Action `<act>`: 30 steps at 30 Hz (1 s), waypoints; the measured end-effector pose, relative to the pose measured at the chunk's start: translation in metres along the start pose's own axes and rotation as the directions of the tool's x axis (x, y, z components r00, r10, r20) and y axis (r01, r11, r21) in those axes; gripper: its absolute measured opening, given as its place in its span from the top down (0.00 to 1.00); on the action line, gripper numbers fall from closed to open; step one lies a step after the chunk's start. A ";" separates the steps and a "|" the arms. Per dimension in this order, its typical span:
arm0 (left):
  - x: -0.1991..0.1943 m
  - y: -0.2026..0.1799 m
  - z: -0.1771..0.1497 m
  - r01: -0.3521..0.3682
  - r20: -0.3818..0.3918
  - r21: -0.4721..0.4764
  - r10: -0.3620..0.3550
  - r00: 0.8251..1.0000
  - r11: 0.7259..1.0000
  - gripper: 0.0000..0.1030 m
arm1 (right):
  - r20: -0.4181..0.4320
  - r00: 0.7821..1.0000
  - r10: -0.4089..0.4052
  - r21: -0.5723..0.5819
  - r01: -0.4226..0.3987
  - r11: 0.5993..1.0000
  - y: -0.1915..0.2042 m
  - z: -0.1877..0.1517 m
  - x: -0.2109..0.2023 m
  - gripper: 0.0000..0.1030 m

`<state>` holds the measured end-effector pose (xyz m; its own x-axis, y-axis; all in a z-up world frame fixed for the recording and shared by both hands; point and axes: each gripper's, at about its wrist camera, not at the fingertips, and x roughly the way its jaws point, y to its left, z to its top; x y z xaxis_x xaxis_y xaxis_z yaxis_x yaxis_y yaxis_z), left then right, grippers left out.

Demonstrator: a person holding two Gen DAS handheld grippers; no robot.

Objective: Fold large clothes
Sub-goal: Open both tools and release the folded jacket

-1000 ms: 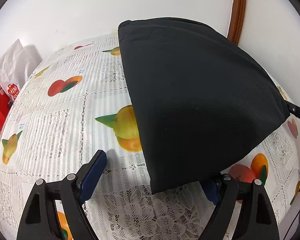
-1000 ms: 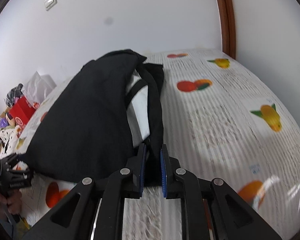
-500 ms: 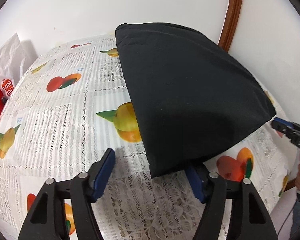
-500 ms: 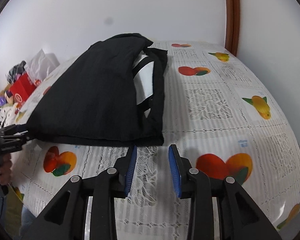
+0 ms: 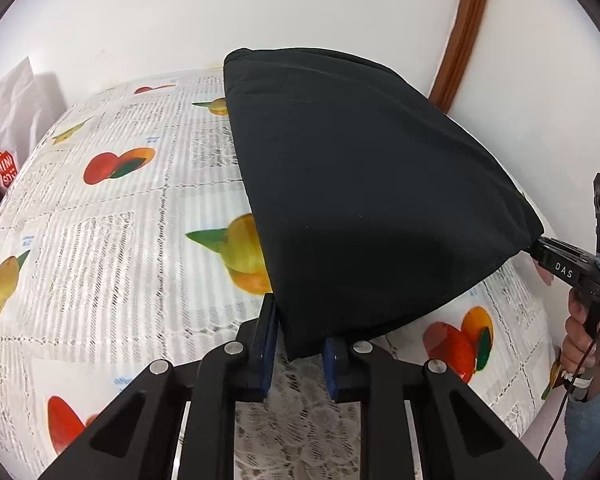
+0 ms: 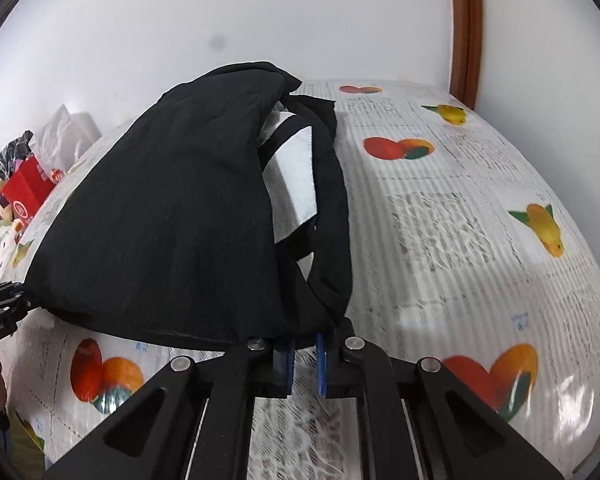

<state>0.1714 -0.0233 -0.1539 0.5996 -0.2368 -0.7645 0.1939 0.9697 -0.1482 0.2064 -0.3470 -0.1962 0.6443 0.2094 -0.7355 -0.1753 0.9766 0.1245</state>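
Observation:
A large black garment (image 5: 360, 184) lies partly folded on a table with a fruit-print lace cloth (image 5: 108, 240). My left gripper (image 5: 298, 344) is shut on its near corner, the fabric pinched between the blue pads. In the right wrist view the garment (image 6: 172, 220) shows white and black stripes (image 6: 296, 172) inside the fold. My right gripper (image 6: 304, 354) is shut on the near hem. Each gripper shows in the other's view at the garment's far corner: the right one (image 5: 540, 246), the left one (image 6: 4, 304).
A wooden door frame (image 5: 464, 28) and white wall stand behind the table. A red bag (image 6: 28, 192), a white bag (image 5: 8, 100) and clutter sit at the left end. The table's edge runs by my hand (image 5: 584, 320).
Both grippers were open just short of the garment's near edge half a second ago. Both have moved in and closed on the fabric, lifting its corners slightly.

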 end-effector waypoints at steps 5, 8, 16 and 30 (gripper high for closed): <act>0.006 0.014 0.010 -0.020 0.002 -0.031 0.020 1.000 0.999 0.82 | -0.006 1.000 0.011 -0.024 -0.011 1.000 0.013 0.010 0.011 0.94; 0.010 0.023 0.016 -0.034 -0.002 -0.046 0.034 0.999 0.998 0.82 | -0.010 1.000 0.026 -0.023 -0.026 0.999 0.022 0.016 0.018 0.94; 0.016 0.040 0.025 -0.059 -0.007 -0.086 0.058 0.998 0.995 0.81 | -0.015 0.999 0.052 -0.031 -0.052 0.998 0.043 0.033 0.037 0.94; -0.008 0.054 0.011 -0.075 -0.008 -0.151 0.075 0.997 0.986 0.79 | -0.040 0.999 0.037 -0.003 -0.037 0.999 0.041 0.030 0.028 0.90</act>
<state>0.1862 0.0301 -0.1490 0.6064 -0.1631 -0.7783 0.0292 0.9827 -0.1831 0.2395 -0.2996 -0.1919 0.6070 0.2434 -0.7565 -0.2011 0.9680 0.1501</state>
